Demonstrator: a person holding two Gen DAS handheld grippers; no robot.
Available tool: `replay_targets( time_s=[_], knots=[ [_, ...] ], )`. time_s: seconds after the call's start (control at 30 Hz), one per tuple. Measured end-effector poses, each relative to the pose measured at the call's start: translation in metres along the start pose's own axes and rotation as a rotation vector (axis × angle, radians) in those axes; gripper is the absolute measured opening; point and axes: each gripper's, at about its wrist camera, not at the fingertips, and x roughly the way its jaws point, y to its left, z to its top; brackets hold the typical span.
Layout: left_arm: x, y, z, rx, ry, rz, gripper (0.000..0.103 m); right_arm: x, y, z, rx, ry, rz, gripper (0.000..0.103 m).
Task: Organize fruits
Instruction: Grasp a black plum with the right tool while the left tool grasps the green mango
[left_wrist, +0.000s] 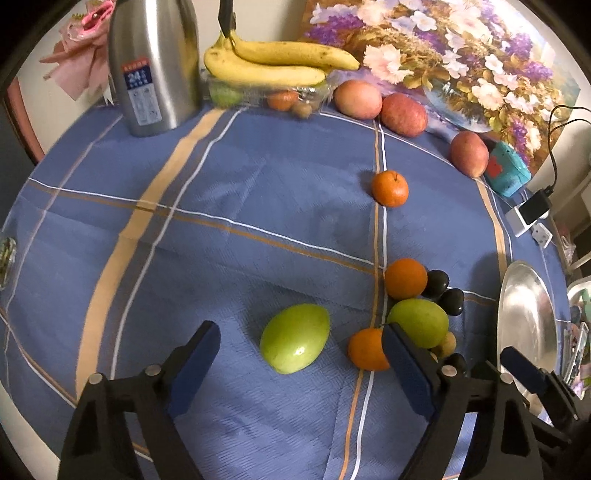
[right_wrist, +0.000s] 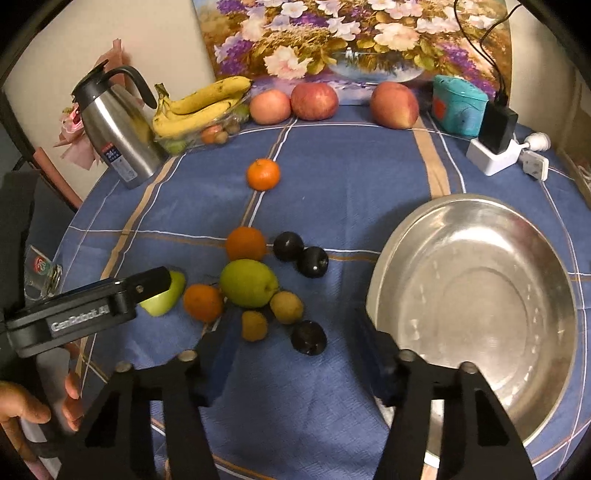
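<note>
My left gripper (left_wrist: 301, 354) has its fingers spread wide on either side of a green mango (left_wrist: 294, 338) lying on the worktop (left_wrist: 229, 184), not touching it. My right gripper (right_wrist: 295, 354) is also released, hanging over the cloth beside the steel bowl (right_wrist: 480, 306), which holds no fruit. Left of the bowl I see a cluster: a green apple (right_wrist: 248, 282), two oranges (right_wrist: 245, 243), kiwis (right_wrist: 286, 307) and dark plums (right_wrist: 308, 337). A mandarin (right_wrist: 263, 174) sits alone beyond the bowl, with three apples (right_wrist: 314, 100) and bananas (right_wrist: 199, 107) farther back.
</note>
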Motion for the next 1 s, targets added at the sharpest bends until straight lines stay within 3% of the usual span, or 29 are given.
replay_targets(
  time_s=[0.33,0.77,1.0],
  knots=[
    [0.014,0.001,0.002,-0.021,0.038,-0.003,0.083,0.023,-0.009,-0.003,0.046,0.09,-0.023,0.034],
    [0.019,0.007,0.002,-0.058,0.048,-0.027,0.066,0.028,-0.012,-0.004,0.054,0.131,-0.013,0.025],
    [0.018,0.01,0.003,-0.087,0.042,-0.027,0.064,0.028,-0.011,-0.004,0.052,0.135,-0.012,0.023]
  ],
)
